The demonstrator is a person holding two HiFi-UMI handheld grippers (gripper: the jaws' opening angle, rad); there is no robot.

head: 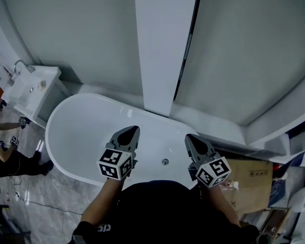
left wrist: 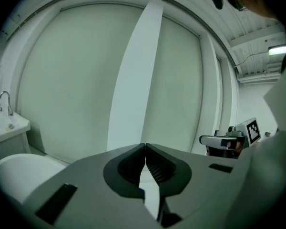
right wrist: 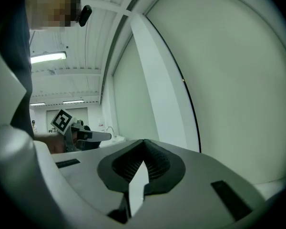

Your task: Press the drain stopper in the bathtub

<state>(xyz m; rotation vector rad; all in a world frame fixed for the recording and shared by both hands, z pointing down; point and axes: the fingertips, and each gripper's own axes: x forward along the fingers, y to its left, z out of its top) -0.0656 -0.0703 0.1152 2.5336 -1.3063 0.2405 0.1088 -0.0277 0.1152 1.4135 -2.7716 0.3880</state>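
Note:
A white oval bathtub point(head: 81, 131) lies below me in the head view, with a small round metal drain stopper point(head: 165, 161) on its floor near the front wall. My left gripper point(head: 133, 129) hovers above the tub, left of the stopper, jaws shut with nothing between them. My right gripper point(head: 188, 136) hangs to the stopper's right, also shut and empty. Both are held well above the stopper and touch nothing. In the left gripper view the closed tips point(left wrist: 145, 145) point at the wall panels; the right gripper's tips point(right wrist: 144, 141) do the same.
A white washbasin cabinet point(head: 33, 88) with a tap stands left of the tub. A person point(head: 5, 151) crouches on the floor at far left. Cardboard boxes point(head: 249, 179) sit at the right. Curved grey wall panels and a white pillar point(head: 165, 44) rise behind the tub.

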